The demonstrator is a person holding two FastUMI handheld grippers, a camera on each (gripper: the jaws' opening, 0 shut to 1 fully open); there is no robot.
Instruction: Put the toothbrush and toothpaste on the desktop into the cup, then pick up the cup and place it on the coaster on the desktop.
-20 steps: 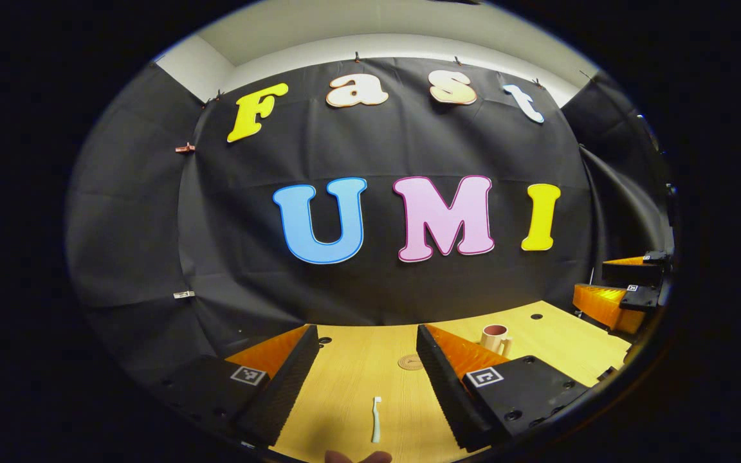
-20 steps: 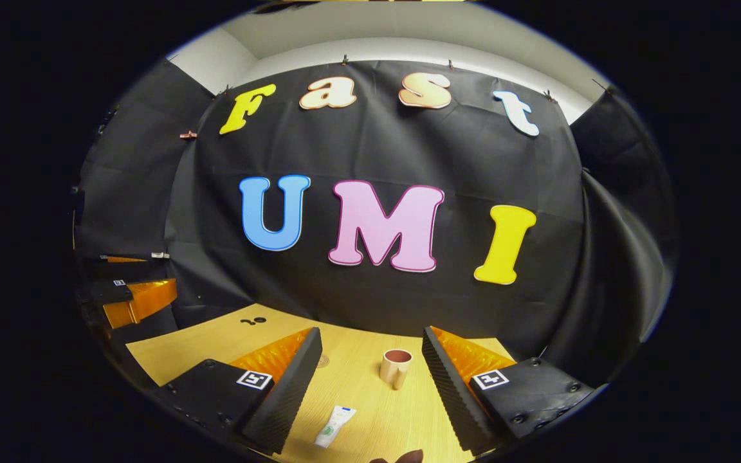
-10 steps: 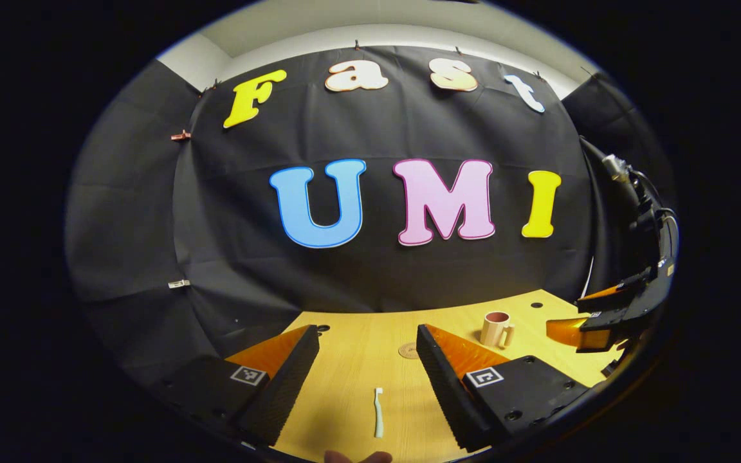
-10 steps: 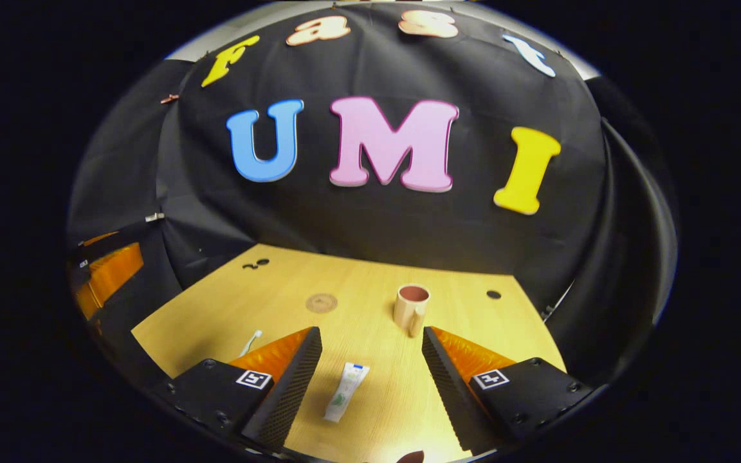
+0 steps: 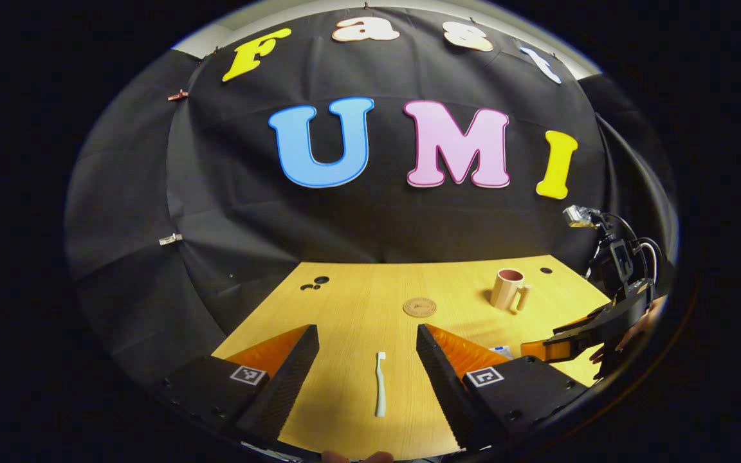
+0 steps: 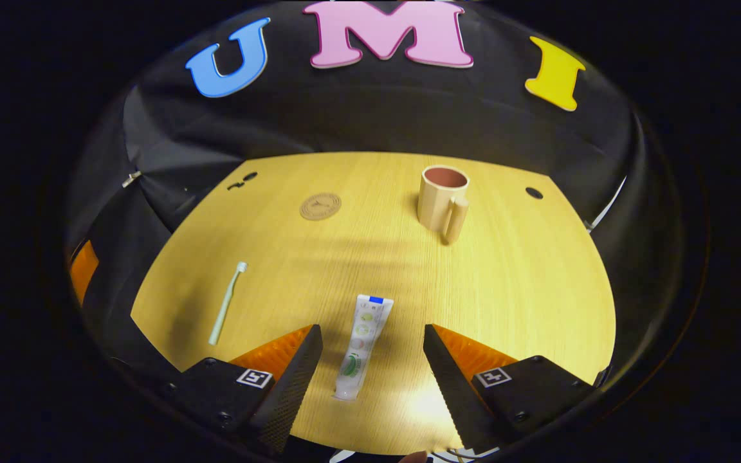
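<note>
A: Tongs first: left tongs [image 5: 368, 366] are hanging spread wide over the toothbrush [image 5: 380, 392], touching nothing. Right tongs [image 6: 372, 366] are also gaping, straddling the toothpaste [image 6: 362, 347], no contact that I can tell.

B: Where's everything sitting?

A: Toothbrush is lying flat on the table [image 6: 512, 283], lengthwise between the left fingers, bristle end pointing away. Toothpaste tube is lying flat too, cap end toward the camera, crimped end pointing roughly at the cup [image 6: 442, 202]. Cup is standing upright, well apart from both, handle facing the camera in the right gripper view. Coaster [image 6: 320, 206] is sitting left of the cup, bare.

B: Handling?

A: I'm judging the toothbrush as light, thin and stiff. It's lying low, so the fingers are needing to come right down to the table, pinching mid-handle. The tube is looking soft and slick; I'm guessing it squashes, so I'd go for the middle of the body, gently. The cup is looking rigid, probably ceramic or plastic, heavier; I'm thinking the wall or rim rather than the handle.

B: Surface, room?

A: Table is looking like smooth pale wood grain with a few dark holes near the far edge. Black cloth wall is standing behind it. Nothing else is crowding the things.
</note>
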